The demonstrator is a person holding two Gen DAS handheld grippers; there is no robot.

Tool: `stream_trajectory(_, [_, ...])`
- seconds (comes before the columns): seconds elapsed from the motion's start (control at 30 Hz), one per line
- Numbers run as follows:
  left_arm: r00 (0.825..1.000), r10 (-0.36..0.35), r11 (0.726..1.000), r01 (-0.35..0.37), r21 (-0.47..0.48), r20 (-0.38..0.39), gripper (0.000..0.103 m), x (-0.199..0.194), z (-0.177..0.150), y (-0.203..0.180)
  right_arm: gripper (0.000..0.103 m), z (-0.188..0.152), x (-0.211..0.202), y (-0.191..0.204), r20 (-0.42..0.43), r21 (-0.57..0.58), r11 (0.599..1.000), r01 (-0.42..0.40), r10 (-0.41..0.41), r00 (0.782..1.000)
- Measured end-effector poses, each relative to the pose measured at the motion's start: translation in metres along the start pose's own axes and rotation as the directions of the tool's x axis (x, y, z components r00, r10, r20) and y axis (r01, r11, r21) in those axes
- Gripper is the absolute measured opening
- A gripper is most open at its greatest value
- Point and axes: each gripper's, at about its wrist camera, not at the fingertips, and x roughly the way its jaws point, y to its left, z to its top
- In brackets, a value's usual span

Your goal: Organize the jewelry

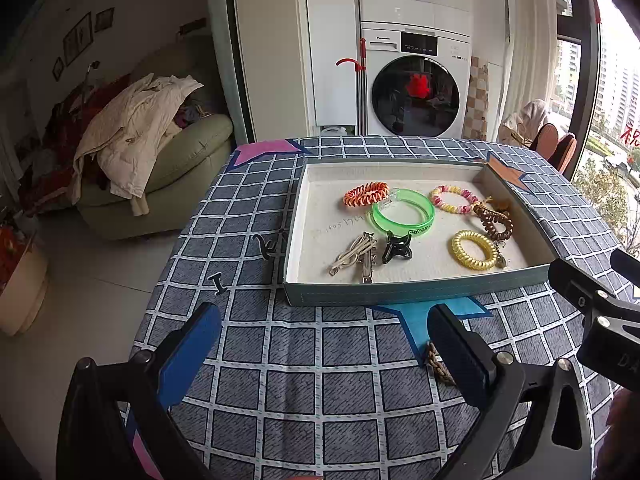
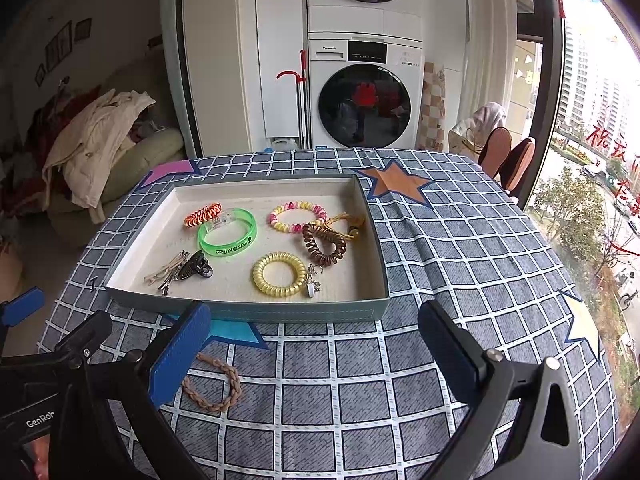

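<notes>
Checkered tablecloth [image 2: 360, 380] is wrinkly, so with both the left gripper [image 1: 324, 352] and right gripper [image 2: 314, 344] wide open and empty, grabbing that braided bracelet [image 2: 216, 384] might snag fabric.

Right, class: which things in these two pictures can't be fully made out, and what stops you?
- Braided bracelet: left wrist view, mostly behind the left gripper; the right wrist view shows more.
- Print on the green bangle: too small, both views.
- Small charm beside the yellow coil tie: too small to identify.
</notes>
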Motion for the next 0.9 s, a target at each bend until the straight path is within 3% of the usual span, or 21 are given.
stream_trajectory(0.9, [1.0, 0.007, 1.0, -0.007, 0.005, -0.001, 0.103, 0.001, 0.0001, -0.0015, 0.103, 0.0015, 0.0002, -0.0005, -0.006, 0.002, 1.0, -0.001, 0.001, 1.0])
